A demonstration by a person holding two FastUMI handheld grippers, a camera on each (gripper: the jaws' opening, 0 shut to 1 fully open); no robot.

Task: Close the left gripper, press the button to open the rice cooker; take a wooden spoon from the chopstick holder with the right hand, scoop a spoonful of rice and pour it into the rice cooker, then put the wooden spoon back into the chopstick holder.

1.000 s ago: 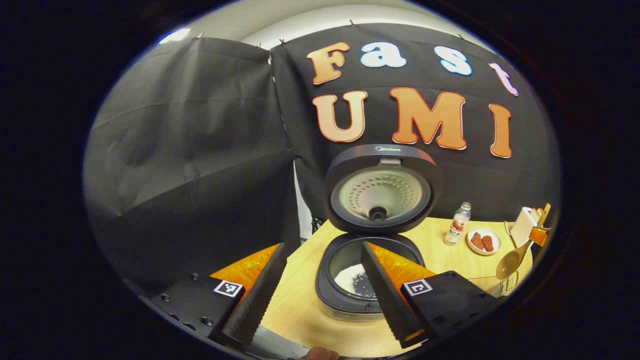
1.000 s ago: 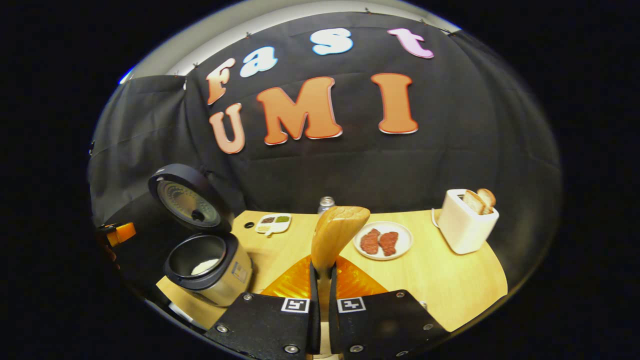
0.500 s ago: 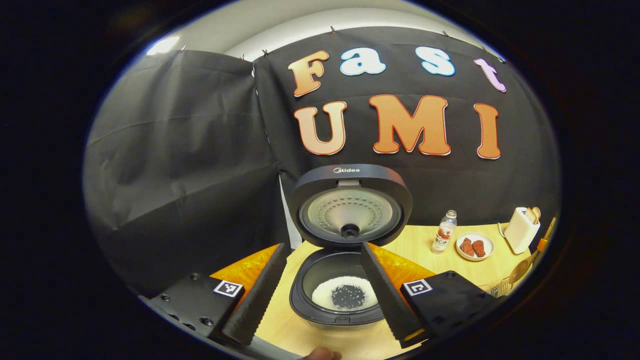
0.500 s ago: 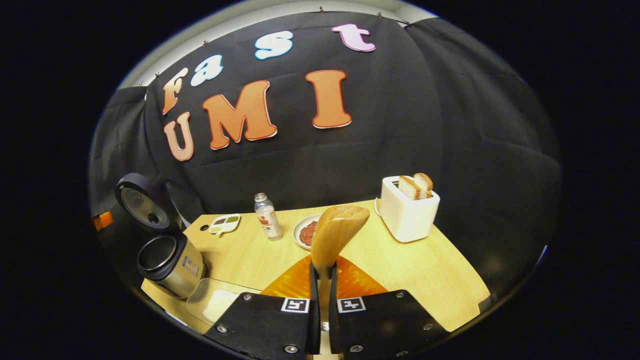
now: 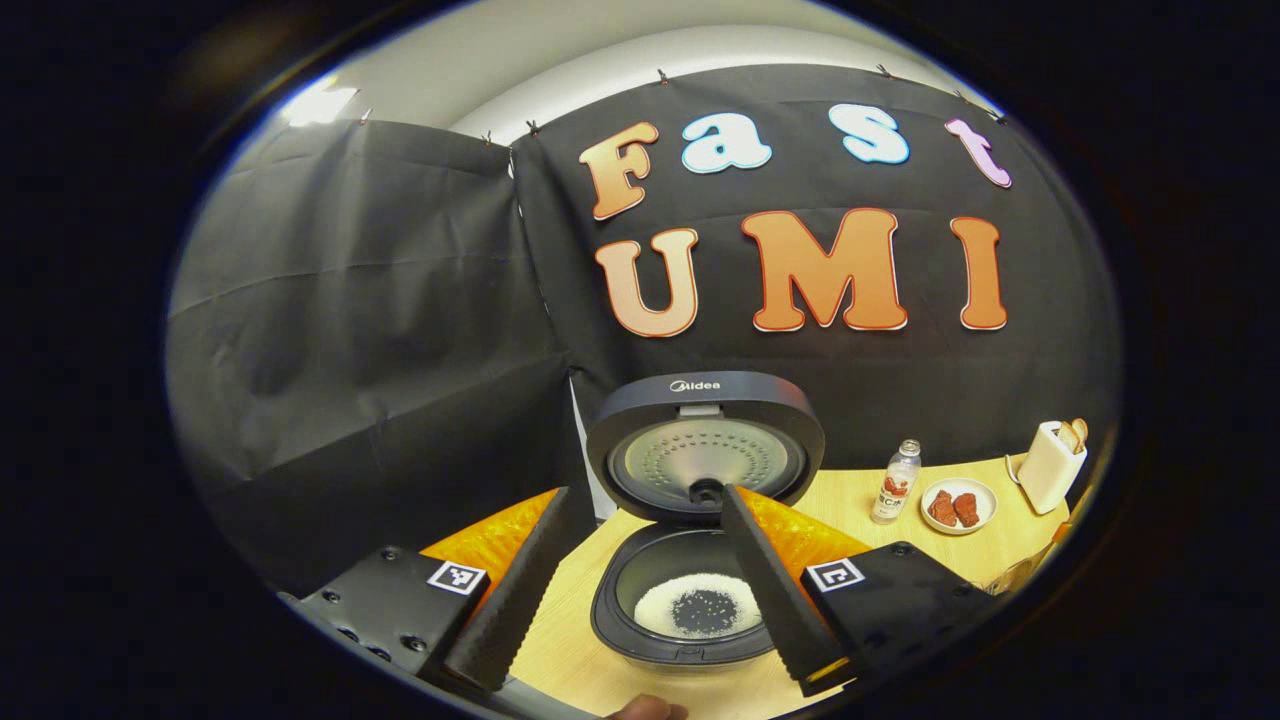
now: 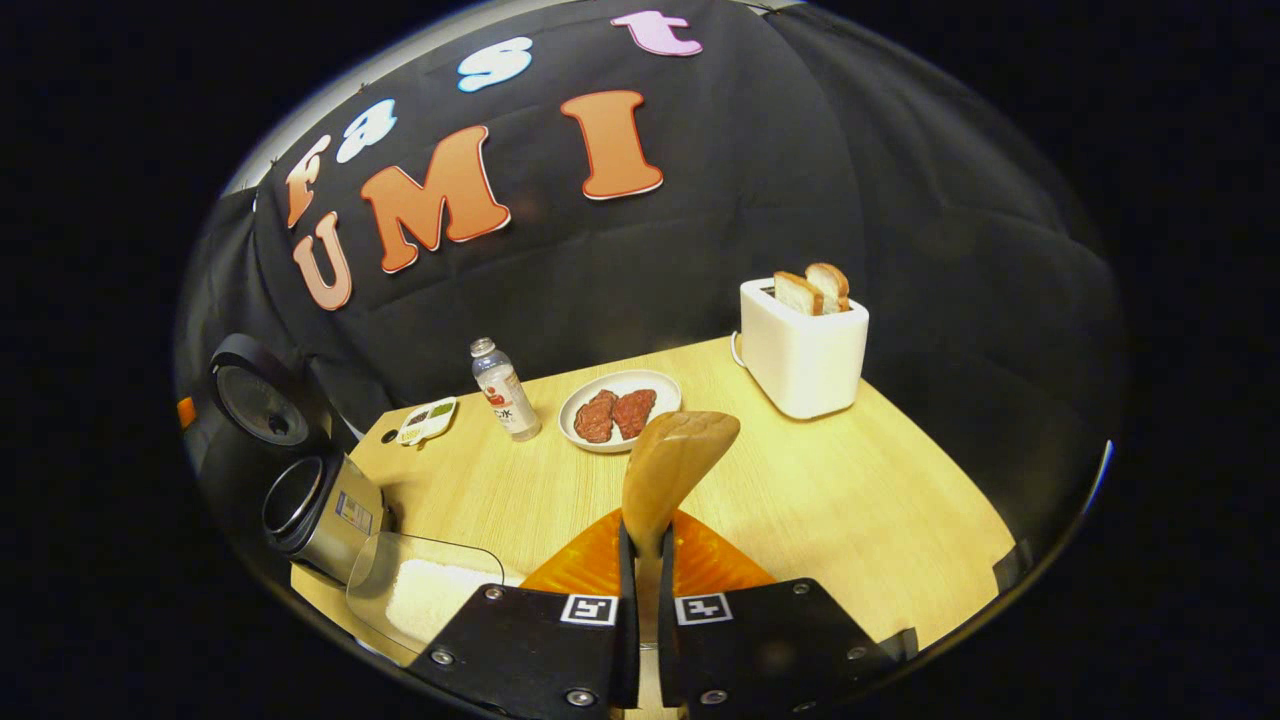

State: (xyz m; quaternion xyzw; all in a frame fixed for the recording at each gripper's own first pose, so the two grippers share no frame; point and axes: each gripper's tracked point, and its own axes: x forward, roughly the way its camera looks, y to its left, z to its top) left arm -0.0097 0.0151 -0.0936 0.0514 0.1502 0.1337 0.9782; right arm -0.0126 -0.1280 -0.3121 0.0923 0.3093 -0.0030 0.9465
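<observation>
My left gripper [image 5: 640, 590] hangs with ribbed black jaws spread wide above the rice cooker [image 5: 690, 610], whose round lid [image 5: 705, 445] stands upright over white grains lying in the dark pot. My right gripper [image 6: 640, 610] clamps narrow jaws on the smooth wooden spoon [image 6: 672, 470], bowl upward, above the pale woodgrain tabletop [image 6: 850, 480]. A clear container of rice [image 6: 425, 595] sits beside the cooker.

Black rice cooker [image 5: 700, 440] holds white rice [image 5: 698, 606]; white toaster [image 6: 802, 345] sits on the pale wood-grain table [image 6: 850, 500].
</observation>
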